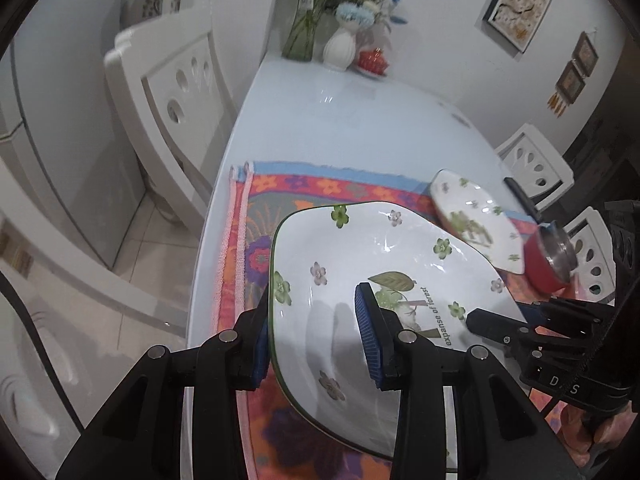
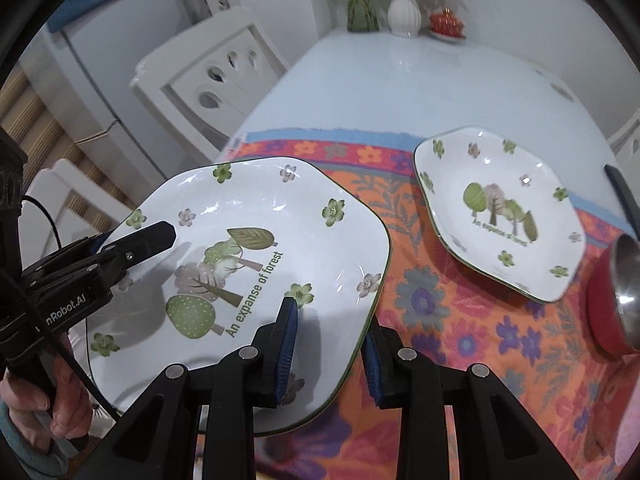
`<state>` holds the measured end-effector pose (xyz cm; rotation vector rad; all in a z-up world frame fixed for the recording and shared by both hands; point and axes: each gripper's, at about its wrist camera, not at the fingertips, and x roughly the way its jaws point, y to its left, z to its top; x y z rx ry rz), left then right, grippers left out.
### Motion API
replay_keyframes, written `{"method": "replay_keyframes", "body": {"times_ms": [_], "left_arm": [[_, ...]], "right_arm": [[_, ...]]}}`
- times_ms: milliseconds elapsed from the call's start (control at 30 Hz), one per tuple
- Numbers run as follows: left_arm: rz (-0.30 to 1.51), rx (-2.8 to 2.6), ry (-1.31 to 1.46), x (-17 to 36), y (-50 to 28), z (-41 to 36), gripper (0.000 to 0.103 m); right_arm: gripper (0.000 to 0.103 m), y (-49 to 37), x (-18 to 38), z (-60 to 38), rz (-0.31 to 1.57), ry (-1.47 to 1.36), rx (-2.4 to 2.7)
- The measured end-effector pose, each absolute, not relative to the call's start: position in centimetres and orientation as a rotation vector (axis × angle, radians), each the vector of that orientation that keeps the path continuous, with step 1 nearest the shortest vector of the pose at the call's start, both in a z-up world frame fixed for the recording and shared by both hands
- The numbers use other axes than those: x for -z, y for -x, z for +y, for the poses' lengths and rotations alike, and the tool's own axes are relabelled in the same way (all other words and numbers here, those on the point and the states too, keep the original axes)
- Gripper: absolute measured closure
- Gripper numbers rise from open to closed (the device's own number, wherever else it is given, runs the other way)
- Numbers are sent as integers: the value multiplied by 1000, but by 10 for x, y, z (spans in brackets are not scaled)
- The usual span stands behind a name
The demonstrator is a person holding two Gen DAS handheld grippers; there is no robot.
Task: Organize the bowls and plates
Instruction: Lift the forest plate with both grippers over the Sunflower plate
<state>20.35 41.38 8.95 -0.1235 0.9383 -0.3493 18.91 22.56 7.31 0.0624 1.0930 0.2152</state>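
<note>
We clamp the big plate [image 2: 240,280] by opposite rims, left gripper [image 1: 316,340] and right gripper [image 2: 330,350], keeping it level beside the bowl [image 2: 500,216].

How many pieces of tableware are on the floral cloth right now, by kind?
Large floral plate, with both grippers straddling its rim: 1
Smaller floral dish: 1
Red pot with a steel interior: 1
Total: 3

Left gripper straddles the large plate's left rim, right gripper its right rim. Whether either one is clamped, I cannot tell.
</note>
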Motion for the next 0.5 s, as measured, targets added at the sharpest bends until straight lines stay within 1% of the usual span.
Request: {"method": "replay_keyframes", "body": {"times_ms": [267,500], "left_arm": [[833,363,112,-145,-142,413,69],[791,330,97,-170,-80,409,69]], "right_arm": [[74,-132,-123,223,1014,-85,-225],[74,-62,-147,217,980,-101,-261]]}}
